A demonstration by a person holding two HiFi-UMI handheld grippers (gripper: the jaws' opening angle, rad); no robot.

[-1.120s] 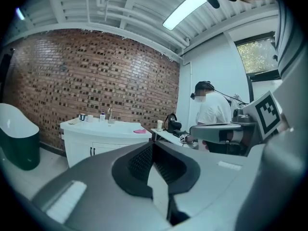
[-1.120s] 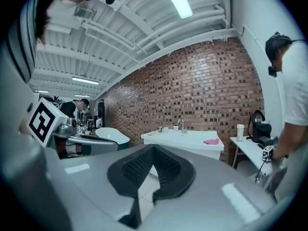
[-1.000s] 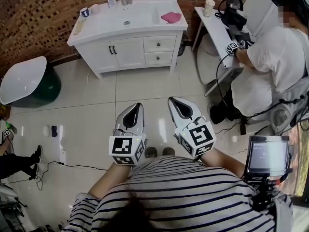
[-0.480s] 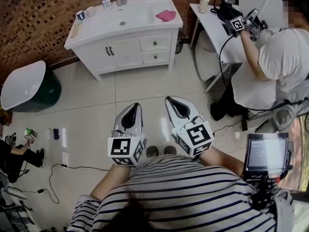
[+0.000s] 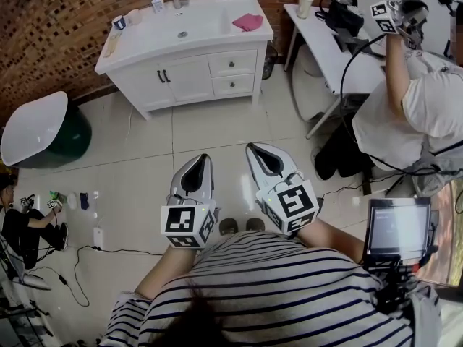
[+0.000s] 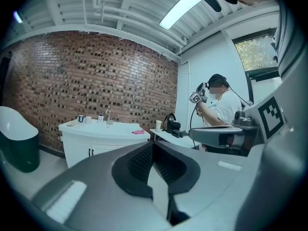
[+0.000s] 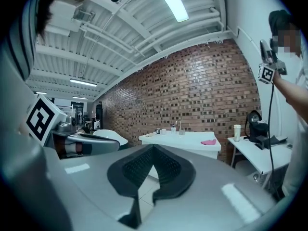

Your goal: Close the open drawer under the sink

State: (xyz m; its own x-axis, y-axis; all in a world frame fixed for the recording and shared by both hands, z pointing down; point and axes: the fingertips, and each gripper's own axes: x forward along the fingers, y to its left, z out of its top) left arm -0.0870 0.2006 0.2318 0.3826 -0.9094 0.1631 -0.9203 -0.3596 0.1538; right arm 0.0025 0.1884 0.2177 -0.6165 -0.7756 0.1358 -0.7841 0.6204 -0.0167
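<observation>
While left gripper (image 5: 206, 157) and right gripper (image 5: 252, 148) hover closed, drawers (image 5: 233, 63) seem shut.

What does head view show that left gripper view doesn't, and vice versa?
Head view only: the drawers, the screen, the floor cable.
Left gripper view only: the ceiling light and the window.
Both: vanity, pink cloth, tub, brick wall, and the left gripper, shut on nothing.
</observation>
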